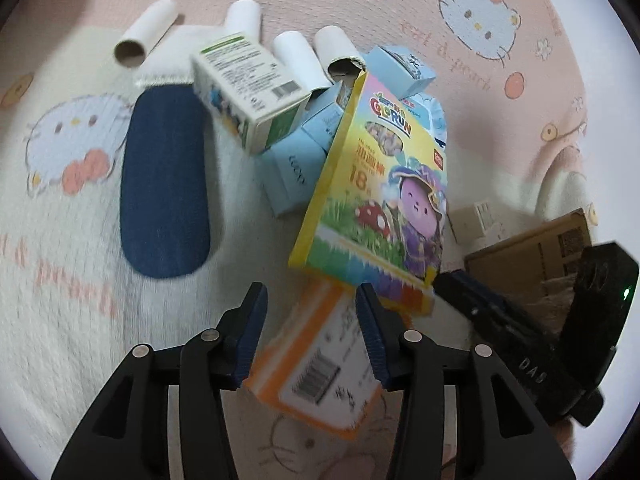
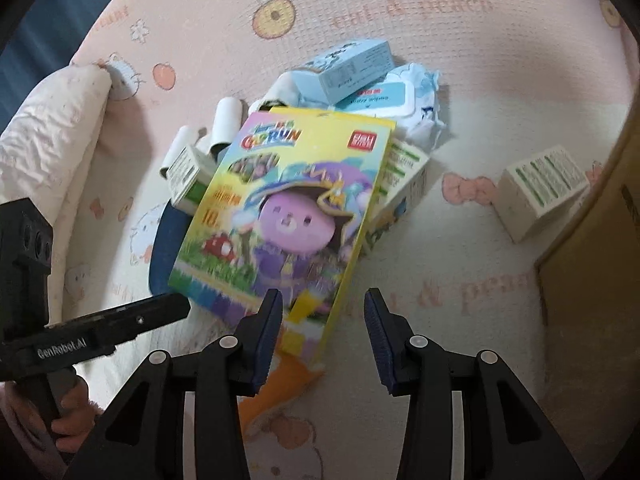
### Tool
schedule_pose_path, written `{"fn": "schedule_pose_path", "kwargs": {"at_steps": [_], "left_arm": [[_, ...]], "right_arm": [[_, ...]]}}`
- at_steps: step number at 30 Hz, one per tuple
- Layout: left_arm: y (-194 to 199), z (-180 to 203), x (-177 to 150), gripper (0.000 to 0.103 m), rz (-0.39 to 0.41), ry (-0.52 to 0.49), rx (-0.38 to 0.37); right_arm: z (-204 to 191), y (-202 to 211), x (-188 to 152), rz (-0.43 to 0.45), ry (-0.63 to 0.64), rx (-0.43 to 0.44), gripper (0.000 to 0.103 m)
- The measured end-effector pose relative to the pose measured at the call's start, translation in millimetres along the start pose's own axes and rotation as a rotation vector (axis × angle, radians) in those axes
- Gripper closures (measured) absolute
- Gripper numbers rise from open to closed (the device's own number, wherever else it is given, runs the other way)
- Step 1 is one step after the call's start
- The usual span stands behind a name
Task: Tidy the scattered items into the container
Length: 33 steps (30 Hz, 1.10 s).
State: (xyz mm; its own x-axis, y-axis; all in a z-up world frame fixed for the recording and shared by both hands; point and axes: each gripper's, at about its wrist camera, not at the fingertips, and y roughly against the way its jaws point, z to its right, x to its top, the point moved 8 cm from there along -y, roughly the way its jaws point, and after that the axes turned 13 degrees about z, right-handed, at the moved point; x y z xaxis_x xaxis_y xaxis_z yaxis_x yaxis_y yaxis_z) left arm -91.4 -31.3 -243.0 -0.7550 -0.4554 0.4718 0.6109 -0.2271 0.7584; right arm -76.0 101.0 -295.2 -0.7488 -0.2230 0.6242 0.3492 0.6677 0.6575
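Grippers both stand wide, nothing between the blue pads. Left gripper hovers above an orange-edged box with a barcode, which lies on the pink cat-print blanket and reaches up between the fingers without touching either pad, as far as the blur lets me judge. Right gripper hangs over the near edge of the yellow crayon box; its left fingertip overlaps that box in view, contact unclear.

Crayon box lies tilted, its near end resting over the orange-edged box, its far end propped on the pile behind.

Left of it, flat on the blanket: dark blue oval pad.

Farther: green-and-white carton leaning on pale blue boxes; white cardboard tubes in a loose row beyond.

Right wrist view, far: wet-wipes pack under a pale blue box. Right: small green-printed white box, just beside the cardboard container's wall.
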Motion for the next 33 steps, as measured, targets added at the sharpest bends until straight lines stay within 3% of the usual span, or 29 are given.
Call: {"fn": "schedule_pose_path", "kwargs": {"at_steps": [11,18,22,27,28,33], "left_arm": [[-19.6,14.9,-0.6,0.053,-0.001,0.097,-0.068],[-16.9,11.0,33.9,0.063,0.078,0.056,-0.012],[-21.4,-3.4,50.1,0.064,0.072,0.097,-0.012],[-18.2,-3.6,47.0,0.057,0.101,0.087,0.001],[-20.8,-2.0,44.5,0.053,0.092,0.087,-0.003],[-27.8,-0.4,39.8,0.052,0.065,0.156,-0.037]], "right_arm": [[-8.3,-5.4,-16.1,-0.008,-0.075,0.066,0.064],[-37.6,-15.0,-6.2,-0.003,-0.005,0.069,0.064],[-56.4,-20.0,-2.4,-0.011,0.104,0.091,0.064],[-28.5,-9.7,28.5,0.055,0.133,0.024,0.064],[-21.8,-10.1,35.2,0.059,0.128,0.018,0.063],[7.6,-33.0,72.1,0.031,0.149,0.01,0.054]]}}
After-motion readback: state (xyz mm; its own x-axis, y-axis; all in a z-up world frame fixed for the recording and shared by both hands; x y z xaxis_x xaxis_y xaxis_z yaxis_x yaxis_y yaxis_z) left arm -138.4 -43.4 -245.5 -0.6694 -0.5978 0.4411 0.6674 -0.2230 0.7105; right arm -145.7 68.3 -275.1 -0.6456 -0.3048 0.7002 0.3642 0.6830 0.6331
